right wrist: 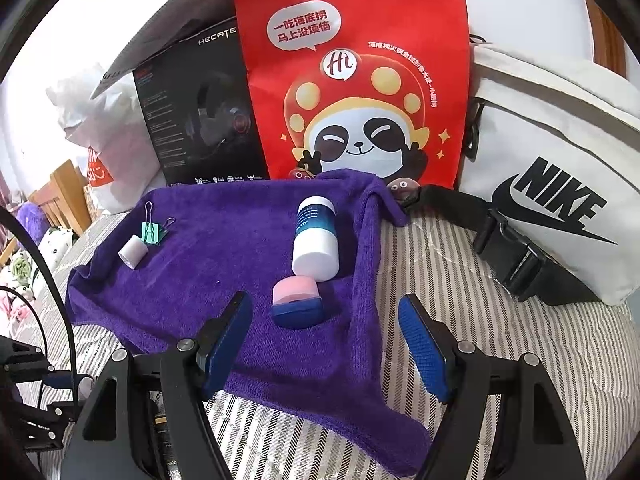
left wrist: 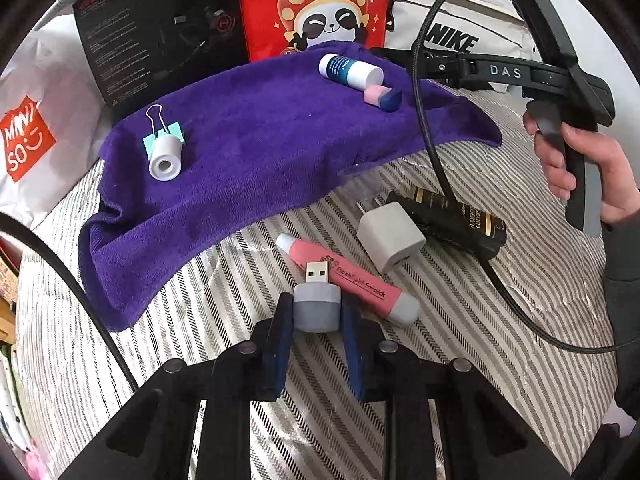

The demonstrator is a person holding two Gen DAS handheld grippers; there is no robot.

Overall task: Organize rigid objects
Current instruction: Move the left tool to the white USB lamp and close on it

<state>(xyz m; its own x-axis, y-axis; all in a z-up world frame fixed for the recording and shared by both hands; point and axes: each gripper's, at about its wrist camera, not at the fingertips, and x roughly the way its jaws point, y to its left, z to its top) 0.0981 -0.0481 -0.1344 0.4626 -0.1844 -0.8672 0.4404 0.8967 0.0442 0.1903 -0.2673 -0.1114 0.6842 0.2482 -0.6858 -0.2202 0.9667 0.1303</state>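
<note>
Where the striped bedding is seen from both wrist views, the following is noted.

Left gripper (left wrist: 318, 320): its blue-padded fingers (left wrist: 280, 332) are closed on the grey body of a USB plug light (left wrist: 317, 304), whose metal connector points away from the camera.
Right gripper (right wrist: 324, 344): its fingers (right wrist: 424, 348) are held wide with nothing between the pads, above the near edge of the purple towel (right wrist: 240, 280); in the left view a hand (left wrist: 588, 176) is seen on its black handle, which is marked "DAS".
Purple towel: it is spread on the striped bed cover (left wrist: 480, 320), and four things are carried on it.
Towel, left part: a small white cylinder (left wrist: 165, 159) lies touching a mint binder clip (left wrist: 166, 136).
Towel, right part: a white and blue bottle (right wrist: 315, 240) lies on its side, its small label too blurred to be read; just beside it lies a pink and blue capped item (right wrist: 296, 306).
Bed cover, off the towel: a pink tube (left wrist: 352, 280) printed "Flashlight" plus a word that cannot be made out lies just behind the USB plug light; a white charger plug (left wrist: 390, 238) rests near it, against a black and gold bottle (left wrist: 452, 216) whose lettering is only partly legible.
Background writing: a red bag (right wrist: 352, 80) carries "Hi", "海底捞" and a panda figure; a black box (right wrist: 200, 120) is lettered "HECATE"; a white pouch (right wrist: 560, 160) is printed "NIKE"; a white bag (left wrist: 28, 136) bears a red "MINISO" mark.
</note>
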